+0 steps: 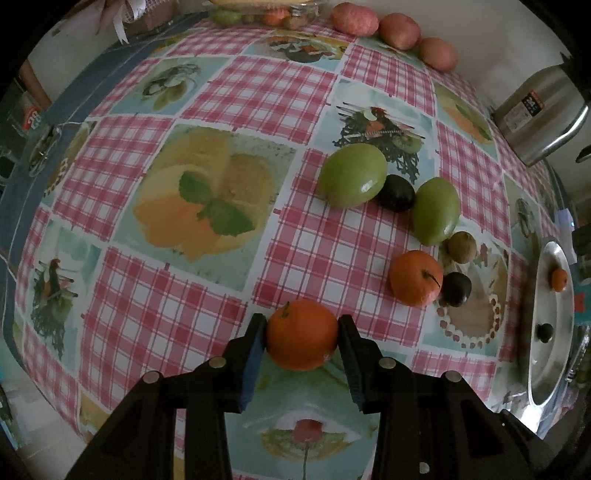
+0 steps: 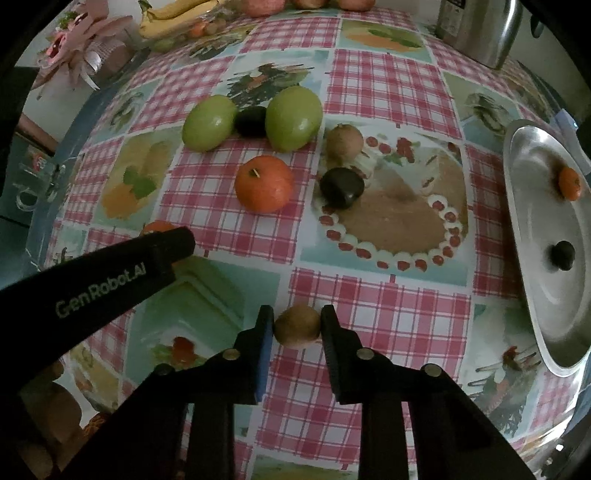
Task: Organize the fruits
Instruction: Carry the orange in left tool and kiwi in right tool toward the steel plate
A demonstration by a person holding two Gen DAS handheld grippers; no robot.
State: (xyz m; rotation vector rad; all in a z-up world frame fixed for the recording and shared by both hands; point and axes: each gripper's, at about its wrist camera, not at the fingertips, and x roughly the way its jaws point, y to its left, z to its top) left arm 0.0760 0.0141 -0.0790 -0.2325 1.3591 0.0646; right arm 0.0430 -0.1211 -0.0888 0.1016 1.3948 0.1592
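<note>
My left gripper point(image 1: 301, 334) is shut on an orange point(image 1: 302, 335) above the checked tablecloth. My right gripper point(image 2: 297, 326) is shut on a small brown kiwi point(image 2: 297, 326). On the cloth lie two green fruits point(image 2: 209, 122) point(image 2: 293, 118), a dark plum point(image 2: 251, 120) between them, another orange point(image 2: 264, 183), a second dark plum point(image 2: 341, 187) and a brown kiwi point(image 2: 344, 140). A metal tray point(image 2: 535, 229) at the right holds a small orange point(image 2: 569, 182) and a dark plum point(image 2: 563, 255). The left gripper's arm point(image 2: 92, 280) shows at left in the right wrist view.
A steel kettle point(image 2: 480, 29) stands at the back right. Three reddish apples point(image 1: 399, 31) line the far edge. A bowl with bananas point(image 2: 173, 18) and small fruits, and a pink ribboned box point(image 2: 85, 40), stand at the back left.
</note>
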